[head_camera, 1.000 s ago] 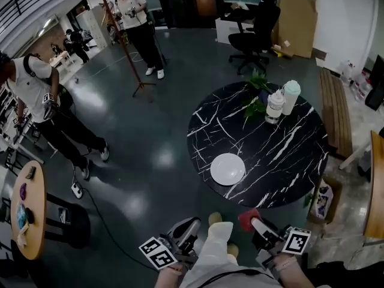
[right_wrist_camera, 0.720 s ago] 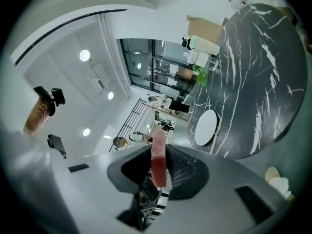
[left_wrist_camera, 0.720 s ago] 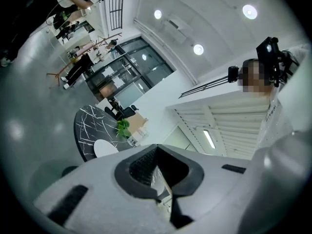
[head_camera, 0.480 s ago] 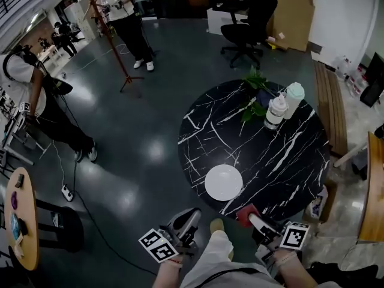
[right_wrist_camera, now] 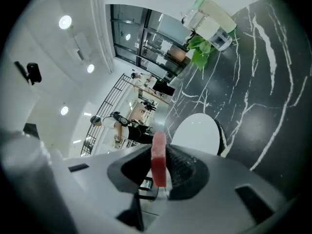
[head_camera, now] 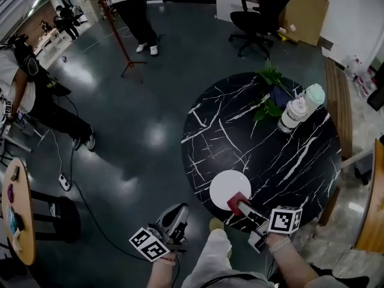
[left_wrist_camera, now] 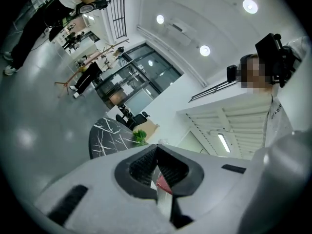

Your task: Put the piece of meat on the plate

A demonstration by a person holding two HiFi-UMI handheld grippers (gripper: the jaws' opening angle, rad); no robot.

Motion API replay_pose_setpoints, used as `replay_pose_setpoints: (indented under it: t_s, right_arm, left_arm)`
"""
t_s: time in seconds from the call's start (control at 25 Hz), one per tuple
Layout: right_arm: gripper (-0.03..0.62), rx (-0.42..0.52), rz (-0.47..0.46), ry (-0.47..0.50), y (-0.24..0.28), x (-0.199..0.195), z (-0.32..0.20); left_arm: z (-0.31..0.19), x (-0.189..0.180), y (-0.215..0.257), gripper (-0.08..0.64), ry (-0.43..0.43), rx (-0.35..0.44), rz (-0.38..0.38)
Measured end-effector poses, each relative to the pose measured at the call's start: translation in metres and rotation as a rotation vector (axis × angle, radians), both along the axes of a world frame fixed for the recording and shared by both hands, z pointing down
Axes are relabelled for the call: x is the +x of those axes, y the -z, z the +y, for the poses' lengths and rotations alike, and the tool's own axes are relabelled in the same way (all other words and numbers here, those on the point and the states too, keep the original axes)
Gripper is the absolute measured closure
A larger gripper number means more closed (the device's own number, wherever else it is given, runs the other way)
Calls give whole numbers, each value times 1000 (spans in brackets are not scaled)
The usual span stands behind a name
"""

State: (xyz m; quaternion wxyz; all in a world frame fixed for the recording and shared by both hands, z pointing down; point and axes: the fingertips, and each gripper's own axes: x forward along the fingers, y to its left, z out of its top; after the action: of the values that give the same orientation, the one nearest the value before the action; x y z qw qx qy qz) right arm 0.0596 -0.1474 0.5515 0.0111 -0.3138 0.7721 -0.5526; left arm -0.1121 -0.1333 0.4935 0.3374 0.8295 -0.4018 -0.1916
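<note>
The piece of meat is a flat red slab, and my right gripper is shut on it. It hangs over the near rim of the white plate, which lies at the front edge of the round black marble table. In the right gripper view the meat stands on edge between the pads of the right gripper, with the plate just beyond. My left gripper is off the table, over the floor to the left. In its own view the left gripper has its pads together with nothing held.
Two white bottles and a green plant stand at the table's far side. An office chair is behind it and a wooden bench to its right. People stand on the glossy floor at left, near a small wooden table.
The table and plate have come closer in the head view. My right gripper has carried the meat forward from short of the table to over the plate's near rim. The left gripper drifted slightly left.
</note>
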Motion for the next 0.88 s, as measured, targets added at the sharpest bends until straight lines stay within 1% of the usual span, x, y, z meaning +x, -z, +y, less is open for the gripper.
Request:
replay_pose_setpoints:
  t_s: [0.08,0.2,0.28,0.4,0.56,0.6,0.68,0.72,0.88]
  right_arm:
    - [506,-25,36,13,-12,-5,-12]
    - [506,-32,97,47,-27,-12,-27]
    - [506,-33,107,64,-33,-18,-35]
    - [506,-56,77,71,-38,-26,-43]
    - [506,-146,13,82,-49,-34,-44]
    - [505,-154,6,87,-50,-35,-44]
    - [506,-132,19,101,-49,-35,-45]
    - [505,-107,41,111,-48,-35,-46]
    - [503,6,222,181,-46,-31,-53]
  left_arm:
    - [0,-4,-9,551,15,-18,3]
    - [3,-6,-19,551,25,-39,9]
    - [6,-8,-24,551,33,-51,12]
    - [7,-12,-29,551,45,-64,19]
    - [4,-13,-29,551,51,-65,33]
    - [3,-13,-29,551,52,-64,35]
    - [1,-11,-28,551,51,-60,39]
    - [1,-10,-27,551,49,-58,42]
    - [1,-6,-26,551,36,-58,47]
